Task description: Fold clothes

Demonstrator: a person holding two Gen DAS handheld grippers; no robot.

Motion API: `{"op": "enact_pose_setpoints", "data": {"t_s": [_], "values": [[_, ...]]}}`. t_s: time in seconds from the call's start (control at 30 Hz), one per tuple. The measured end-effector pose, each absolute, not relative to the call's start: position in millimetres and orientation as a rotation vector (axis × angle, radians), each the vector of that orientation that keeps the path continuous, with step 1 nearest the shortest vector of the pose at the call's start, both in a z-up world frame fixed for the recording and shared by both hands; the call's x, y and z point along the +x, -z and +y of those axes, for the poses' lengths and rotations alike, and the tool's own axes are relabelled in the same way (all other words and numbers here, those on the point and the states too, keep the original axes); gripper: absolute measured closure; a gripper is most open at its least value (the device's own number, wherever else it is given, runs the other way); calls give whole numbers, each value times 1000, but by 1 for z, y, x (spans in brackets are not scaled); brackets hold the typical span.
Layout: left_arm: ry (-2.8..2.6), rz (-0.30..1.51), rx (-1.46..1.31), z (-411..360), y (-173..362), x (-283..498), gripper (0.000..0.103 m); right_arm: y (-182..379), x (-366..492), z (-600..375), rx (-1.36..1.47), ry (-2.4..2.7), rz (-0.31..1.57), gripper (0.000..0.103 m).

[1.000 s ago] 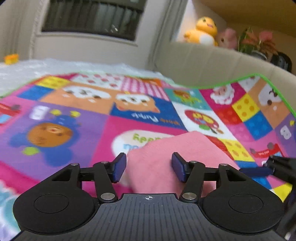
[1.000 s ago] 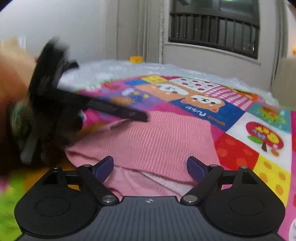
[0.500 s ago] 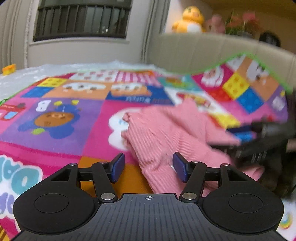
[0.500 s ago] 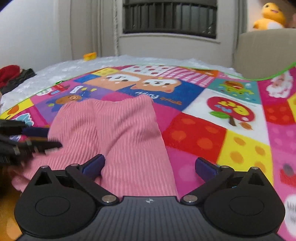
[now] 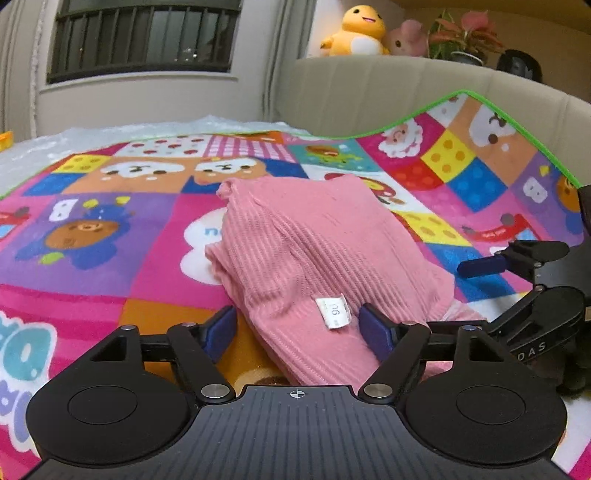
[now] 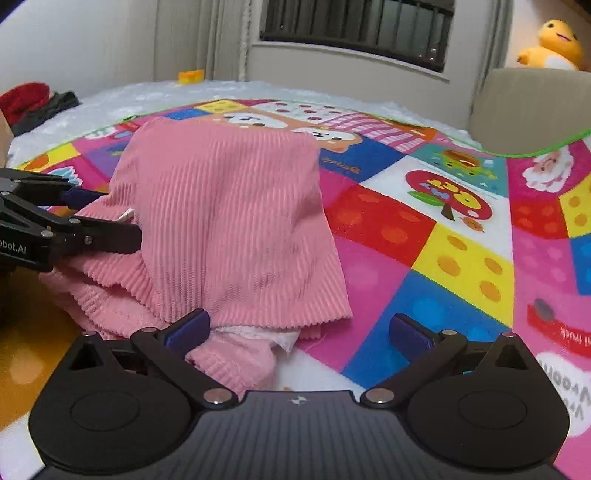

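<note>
pink ribbed garment [image 5: 317,251] lies folded in a loose heap on the patchwork play mat [image 5: 110,236], roughly mid-mat; top layer folded over, lower layers bunched and sticking out at the near edge in the right wrist view; white size tag [image 5: 331,305] showing on the near end in the left wrist view

left gripper [image 5: 297,328]: jaws parted, nothing clamped; the near end of the garment sits in the gap between the blue pads, the tag just inside the right pad [image 5: 373,328]; whether the pads touch the cloth, can't tell; seen from the right wrist view the same gripper [image 6: 107,214] comes in from the left edge with the garment's left side between its fingers

right gripper [image 6: 299,328]: jaws wide apart, holding nothing; garment's near hem lies just ahead of the left pad [image 6: 188,326], bunched lower layer spilling between the fingers toward the left side; right pad sits over bare mat, well clear of cloth; from the left wrist view this gripper [image 5: 517,266] sits at the right edge, beside the garment's right flank, one blue pad near the cloth, not visibly touching

background: beige sofa back [image 5: 388,92] behind the mat, yellow duck plush [image 5: 356,31] on top of it; barred window [image 6: 354,29] beyond
</note>
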State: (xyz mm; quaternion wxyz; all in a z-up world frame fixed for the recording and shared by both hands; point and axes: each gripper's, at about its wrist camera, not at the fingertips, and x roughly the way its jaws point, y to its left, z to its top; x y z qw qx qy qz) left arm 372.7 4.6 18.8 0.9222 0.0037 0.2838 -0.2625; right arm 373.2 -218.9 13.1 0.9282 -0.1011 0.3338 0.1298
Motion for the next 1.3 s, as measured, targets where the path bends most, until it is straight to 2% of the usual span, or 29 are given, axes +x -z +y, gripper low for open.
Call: {"op": "enact_pose_setpoints", "data": {"t_s": [0.17,0.3,0.4,0.53,0.7,0.8,0.97,1.17,1.3], "values": [[534,594,-15,9,-15,374,22,-18,351,-215,-222,-301,587,0],[527,594,-2,7,-15,374,21,-8,359,-206,-256,-249,608,0],[504,590,15,4,-14,374,17,-6,359,-204,-266,-235,604,0],[423,572,37,0,-14,368,6,-4,353,-198,-310,-202,571,0],[279,548,-12,2,-19,334,7,-8,336,-195,-345,-163,532,0],[258,578,-89,8,-17,292,6,-13,324,-215,-172,-181,607,0],[204,630,3,-7,-15,231,0,-14,287,-261,105,-201,677,0],[114,621,47,-15,-12,206,0,-16,236,-264,-106,-221,667,0],[102,613,34,-16,-7,206,0,-9,233,-272,-49,-214,642,0]]}}
